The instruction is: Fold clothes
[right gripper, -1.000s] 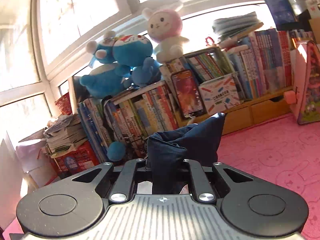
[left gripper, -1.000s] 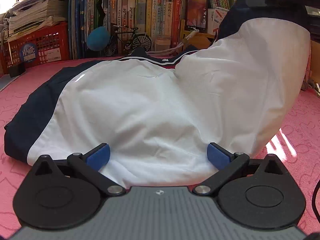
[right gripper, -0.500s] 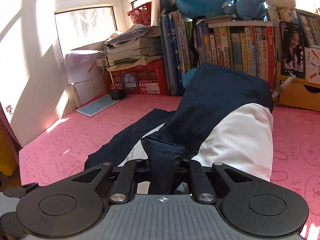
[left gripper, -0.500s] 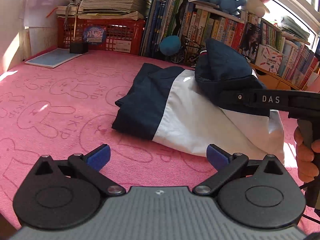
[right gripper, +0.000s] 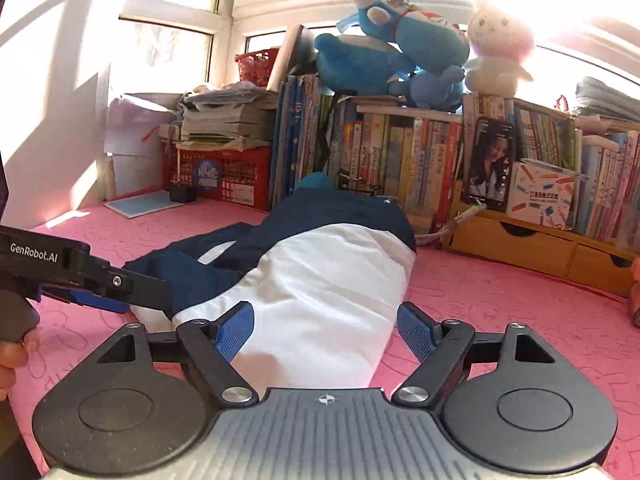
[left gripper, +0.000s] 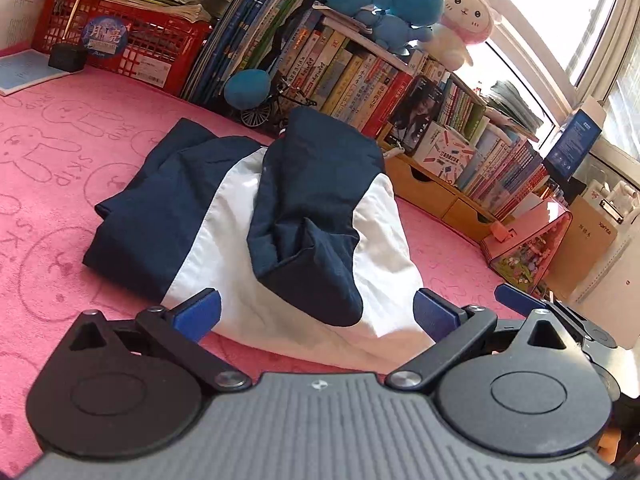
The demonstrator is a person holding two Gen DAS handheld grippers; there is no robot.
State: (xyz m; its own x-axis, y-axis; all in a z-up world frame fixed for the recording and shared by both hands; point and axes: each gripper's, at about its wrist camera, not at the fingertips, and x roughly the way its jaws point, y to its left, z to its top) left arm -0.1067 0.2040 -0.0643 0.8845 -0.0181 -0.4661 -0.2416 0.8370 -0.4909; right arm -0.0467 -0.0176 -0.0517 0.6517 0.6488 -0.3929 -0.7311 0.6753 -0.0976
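Navy cloth no longer sits pinched in the right gripper, whose fingers now stand spread like the left gripper's, so the navy-and-white nylon jacket lies folded over on the pink rabbit-print mat, one fold apparently done

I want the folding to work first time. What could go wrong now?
Two things might go wrong. The dark navy folded-over flap sits puffy and creased on the navy-and-white jacket, so it may spring open. Both the left gripper and the right gripper have open jaws, holding nothing down, and could snag the white edge.
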